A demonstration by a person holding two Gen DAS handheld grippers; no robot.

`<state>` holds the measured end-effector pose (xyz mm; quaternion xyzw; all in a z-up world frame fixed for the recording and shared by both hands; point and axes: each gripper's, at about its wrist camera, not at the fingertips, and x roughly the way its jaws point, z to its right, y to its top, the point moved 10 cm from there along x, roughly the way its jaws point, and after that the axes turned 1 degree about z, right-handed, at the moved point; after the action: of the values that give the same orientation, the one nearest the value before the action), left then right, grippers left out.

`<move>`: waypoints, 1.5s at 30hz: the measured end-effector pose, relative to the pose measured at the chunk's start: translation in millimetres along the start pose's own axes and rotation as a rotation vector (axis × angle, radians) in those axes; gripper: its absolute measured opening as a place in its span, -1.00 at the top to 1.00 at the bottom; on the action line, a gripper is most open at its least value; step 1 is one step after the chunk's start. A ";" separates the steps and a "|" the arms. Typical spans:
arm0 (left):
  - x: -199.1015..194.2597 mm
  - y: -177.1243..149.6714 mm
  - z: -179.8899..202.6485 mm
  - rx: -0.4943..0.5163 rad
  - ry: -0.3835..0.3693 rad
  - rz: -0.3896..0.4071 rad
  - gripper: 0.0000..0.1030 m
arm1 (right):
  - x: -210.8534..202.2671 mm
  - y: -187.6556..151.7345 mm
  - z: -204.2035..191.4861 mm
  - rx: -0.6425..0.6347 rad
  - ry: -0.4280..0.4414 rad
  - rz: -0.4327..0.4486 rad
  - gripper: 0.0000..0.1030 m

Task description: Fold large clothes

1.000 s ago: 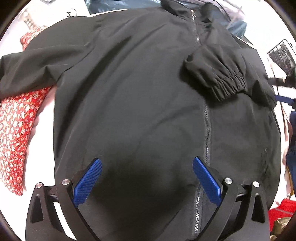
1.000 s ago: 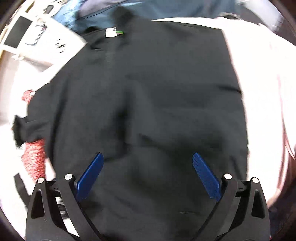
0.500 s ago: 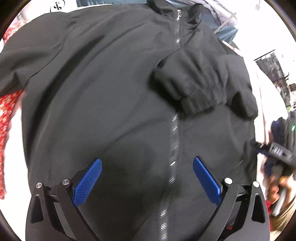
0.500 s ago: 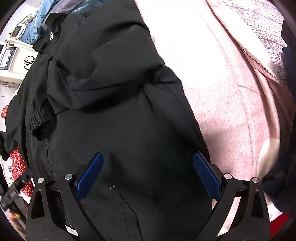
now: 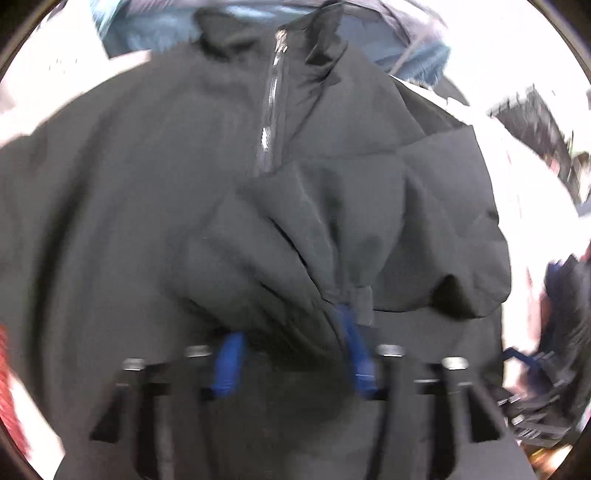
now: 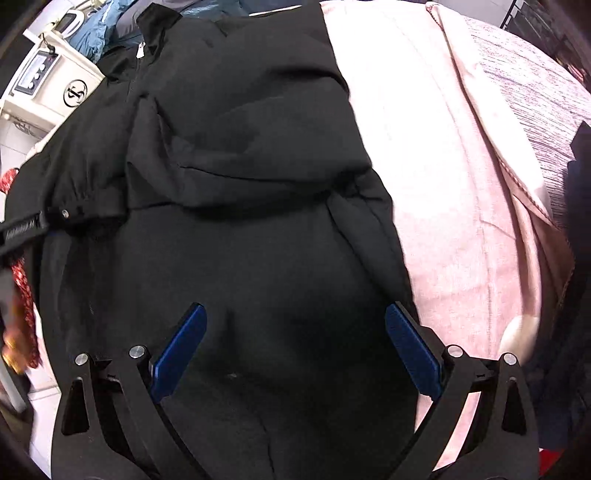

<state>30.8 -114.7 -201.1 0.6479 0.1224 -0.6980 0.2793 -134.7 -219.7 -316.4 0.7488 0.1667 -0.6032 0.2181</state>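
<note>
left gripper (image 5: 291, 354) just closing, right gripper (image 6: 295, 350) spread wide

A home bedroom: pink bedspread (image 6: 461, 184) and heaped clothes (image 6: 110, 26) around

From my feed, the surface carrying everything is a bed-like top covered by a pale pink sheet (image 6: 454, 192), smooth with a few long creases and a stitched edge running down its right side. Beyond that edge I see a grey-and-white speckled cover (image 6: 524, 85). Directly on the pink sheet lies the black jacket (image 6: 258, 258), spread front-up with its zipper (image 5: 271, 110) running towards the collar at the far end; one sleeve is folded across its chest. At the jacket's left edge a red floral cloth (image 6: 24, 295) pokes out. Past the collar sits a heap of blue garments (image 5: 388, 40).
</note>
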 end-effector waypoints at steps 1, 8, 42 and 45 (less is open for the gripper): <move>-8.3 3.6 -3.7 0.053 0.026 0.020 0.56 | 0.5 -2.2 3.0 0.001 -0.005 -0.005 -0.86; -83.0 -31.6 -64.0 0.161 0.002 0.106 0.61 | 5.0 -10.6 20.1 0.047 -0.002 -0.032 -0.86; -59.8 51.9 -63.7 0.306 0.425 0.239 0.43 | -3.4 126.5 28.0 0.252 0.099 0.093 -0.82; -50.1 83.5 -68.1 0.297 0.442 0.197 0.39 | -3.0 149.5 25.2 0.284 0.066 0.108 -0.77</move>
<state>133.8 -134.8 -145.4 0.8270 0.0132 -0.5195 0.2143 -79.6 -359.9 -299.2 0.7995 0.0463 -0.5831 0.1364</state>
